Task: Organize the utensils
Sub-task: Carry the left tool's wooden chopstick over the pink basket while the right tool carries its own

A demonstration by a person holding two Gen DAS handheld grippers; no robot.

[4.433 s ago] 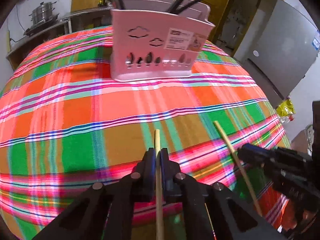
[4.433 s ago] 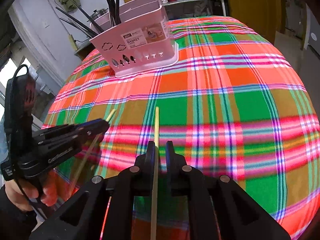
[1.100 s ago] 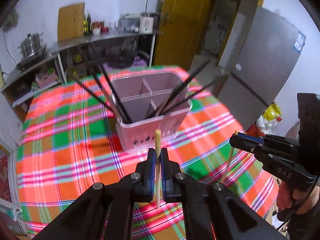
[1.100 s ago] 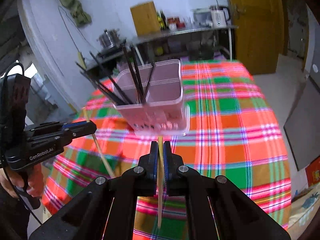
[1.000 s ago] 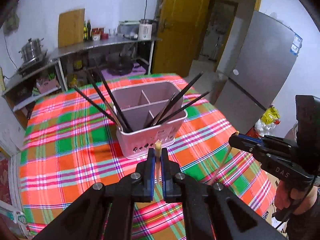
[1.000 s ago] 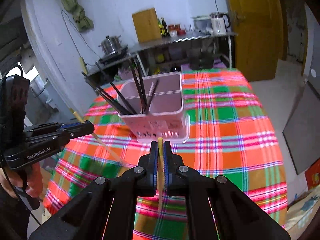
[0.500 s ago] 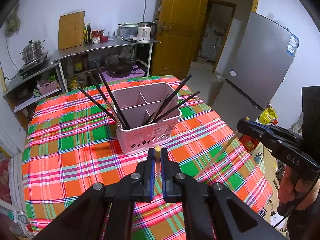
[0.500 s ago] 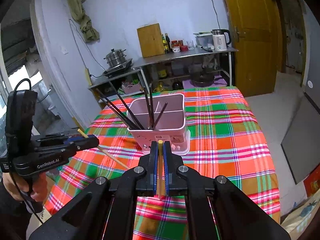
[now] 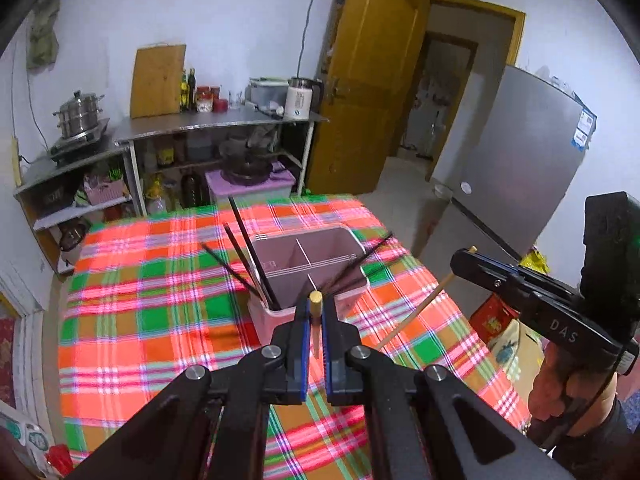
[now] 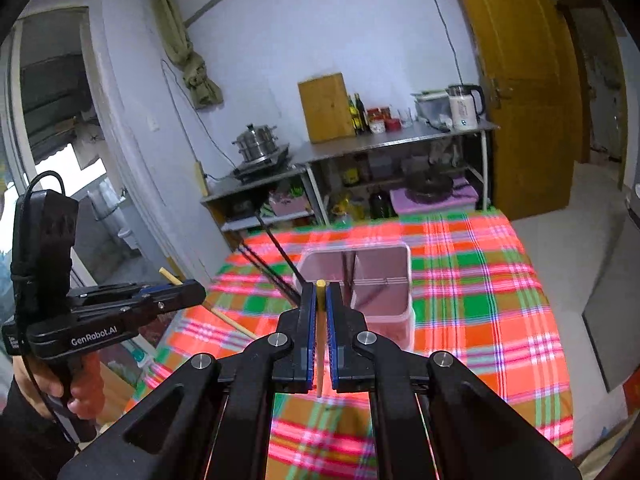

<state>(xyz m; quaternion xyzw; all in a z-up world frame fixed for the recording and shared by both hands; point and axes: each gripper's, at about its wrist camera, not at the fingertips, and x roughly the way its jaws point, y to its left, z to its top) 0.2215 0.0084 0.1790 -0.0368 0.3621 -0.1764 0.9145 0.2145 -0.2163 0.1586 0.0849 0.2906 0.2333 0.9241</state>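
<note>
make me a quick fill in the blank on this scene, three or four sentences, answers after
1. Each tool, left and right, is shut on one pale wooden ____.
2. The pink utensil basket stands on a ____ tablecloth.
3. The sticks already leaning in the basket are ____ in colour.
4. Both tools are held ____ the table, not resting on it.

Missing words: chopstick; plaid; black; above

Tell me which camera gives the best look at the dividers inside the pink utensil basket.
The left wrist view. It looks down into the pink utensil basket, so the cross-shaped dividers and the black chopsticks leaning out show clearly. The right wrist view also sees inside, but its own jaws and held wooden chopstick cover the near rim.
</note>
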